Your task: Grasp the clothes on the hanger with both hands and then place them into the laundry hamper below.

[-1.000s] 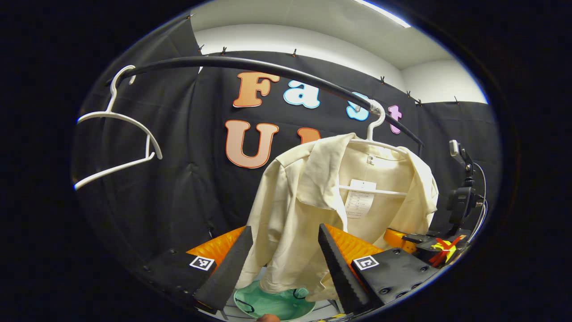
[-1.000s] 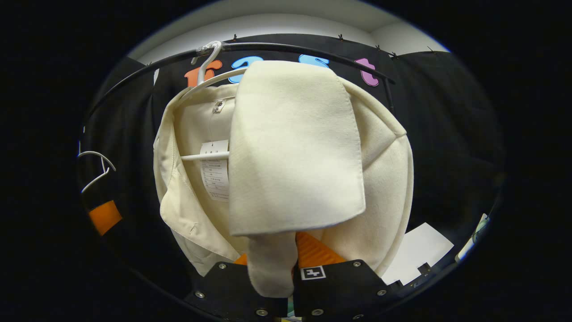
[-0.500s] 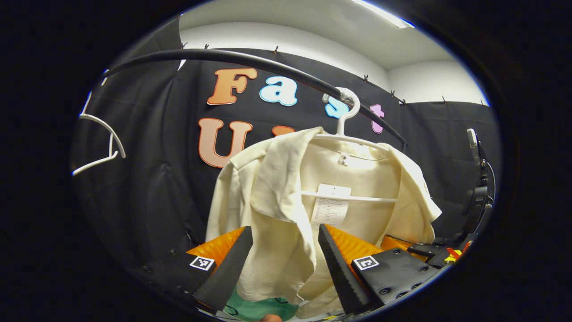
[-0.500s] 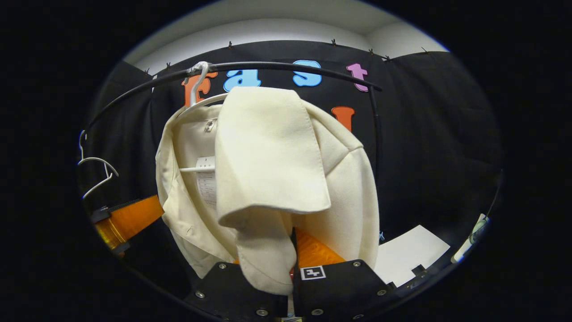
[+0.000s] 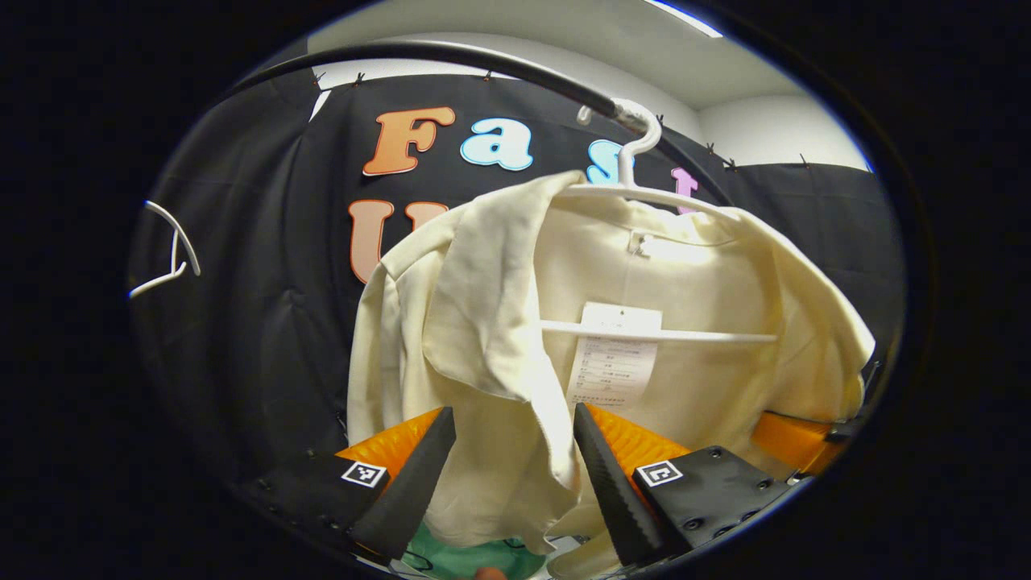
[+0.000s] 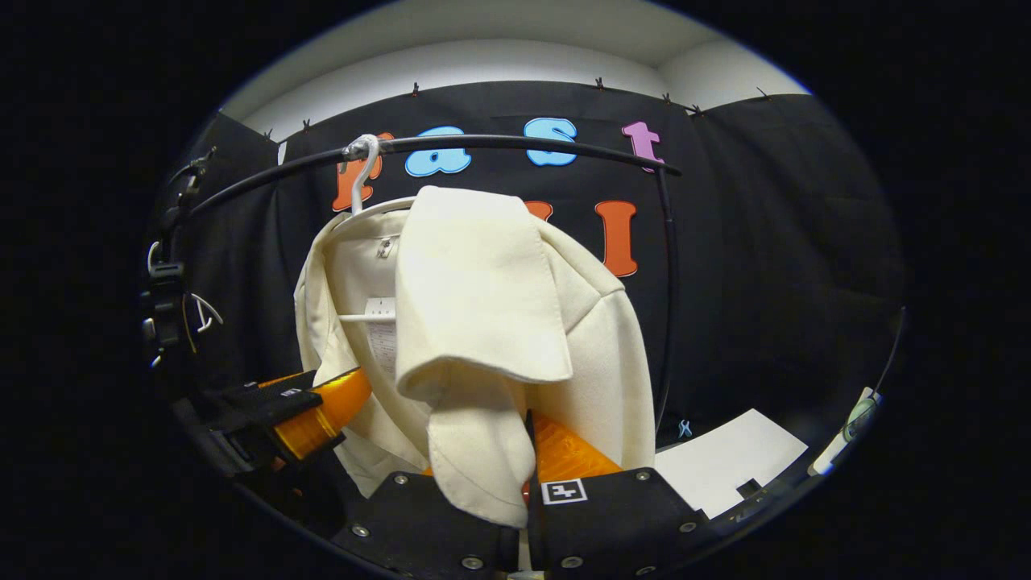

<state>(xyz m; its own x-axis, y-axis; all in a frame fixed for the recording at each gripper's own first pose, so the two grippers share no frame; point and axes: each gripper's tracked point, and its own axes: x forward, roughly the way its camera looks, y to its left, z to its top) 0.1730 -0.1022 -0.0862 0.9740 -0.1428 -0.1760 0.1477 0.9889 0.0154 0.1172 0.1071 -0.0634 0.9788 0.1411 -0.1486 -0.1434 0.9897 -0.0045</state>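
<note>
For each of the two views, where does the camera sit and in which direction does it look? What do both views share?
Left gripper view: rides on the left gripper, looks up at the cream shirt; its open fingers straddle the shirt's front edge.
Right gripper view: rides on the right gripper, looks at the shirt's other side; its fingers are shut on a fold.
Shared: shirt, white hanger, black rail; the left gripper shows at the right gripper view's left.

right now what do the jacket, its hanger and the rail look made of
Jacket: cream woven cloth, matte, likely linen or cotton; it creases and drapes softly. Hanger: looks like white plastic, smooth, thin. Rail: black tube, slight sheen, probably painted metal.
</note>
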